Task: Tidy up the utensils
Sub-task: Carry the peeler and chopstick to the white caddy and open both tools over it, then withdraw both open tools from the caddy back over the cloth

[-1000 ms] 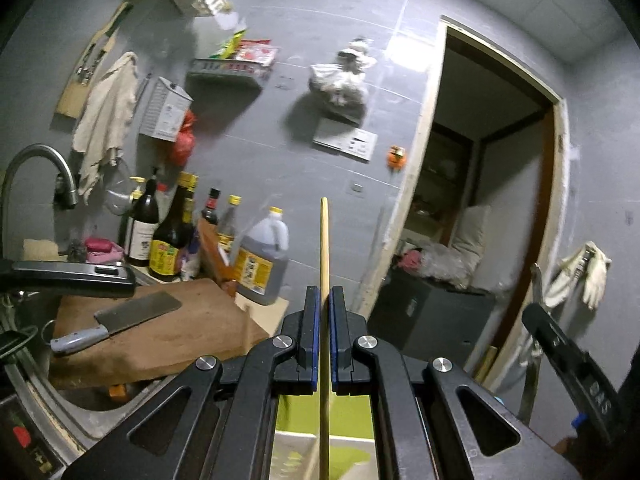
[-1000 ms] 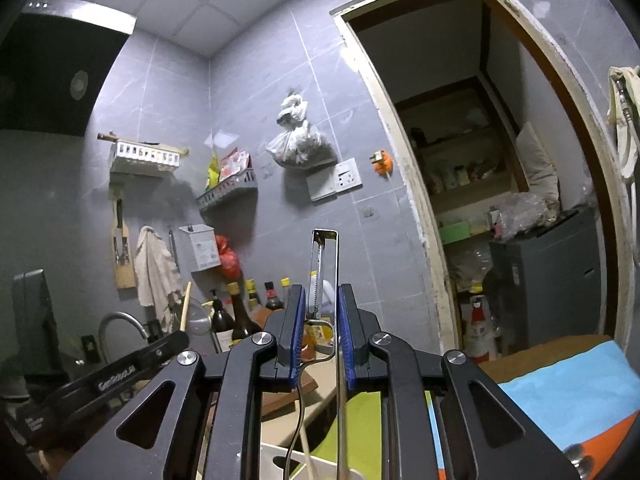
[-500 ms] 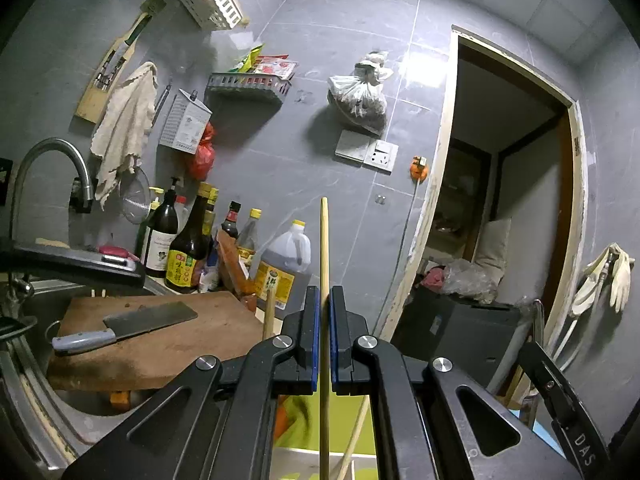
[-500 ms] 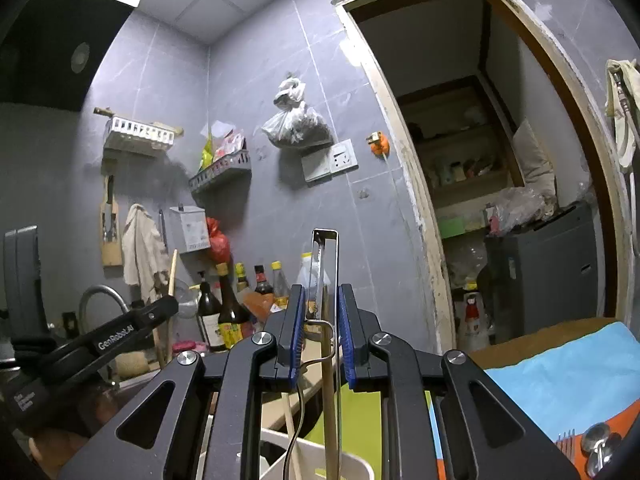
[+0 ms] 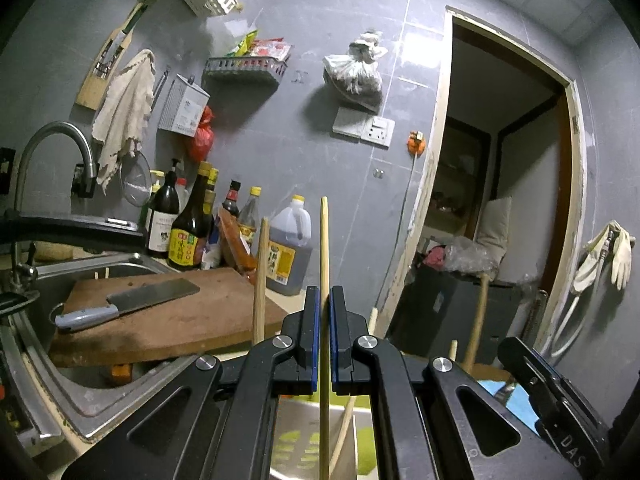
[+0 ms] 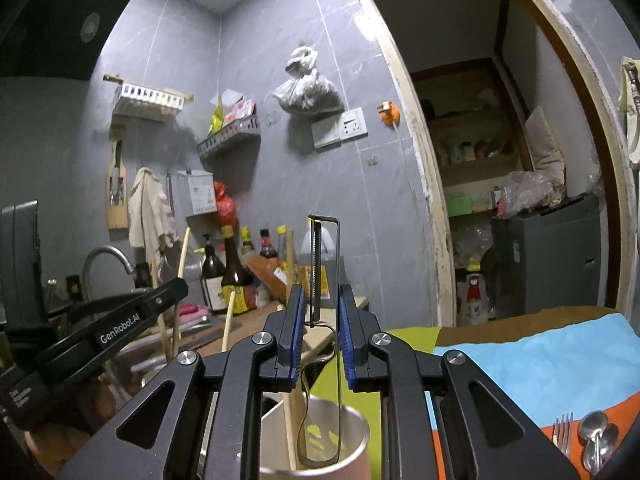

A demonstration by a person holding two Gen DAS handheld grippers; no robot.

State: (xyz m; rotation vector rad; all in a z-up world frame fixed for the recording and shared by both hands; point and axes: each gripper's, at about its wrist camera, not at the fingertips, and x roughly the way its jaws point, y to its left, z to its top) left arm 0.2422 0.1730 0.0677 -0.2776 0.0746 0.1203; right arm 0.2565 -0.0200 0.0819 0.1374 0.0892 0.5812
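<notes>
The left claw [image 5: 324, 312] pinches a thin wooden chopstick [image 5: 324, 240], lower end cut off; the right claw [image 6: 319, 312] stands apart around a wire-framed metal peeler [image 6: 320, 264], contact unclear.

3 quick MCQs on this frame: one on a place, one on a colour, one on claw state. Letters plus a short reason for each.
1. Where is the grey-handled cleaver?
A. on the brown wooden cutting board
B. in the metal cup
C. on a wall hook

2. What colour are the caps on the clear oil jug and the bottle beside it?
A. red
B. yellow
C. green

3. What is the left claw doing?
A. open, holding nothing
B. shut on the thin wooden chopstick
C. shut on a fork

Answers: A, the blade lies flat on the board; B, both caps are yellow; B, the pads pinch the stick.
</notes>
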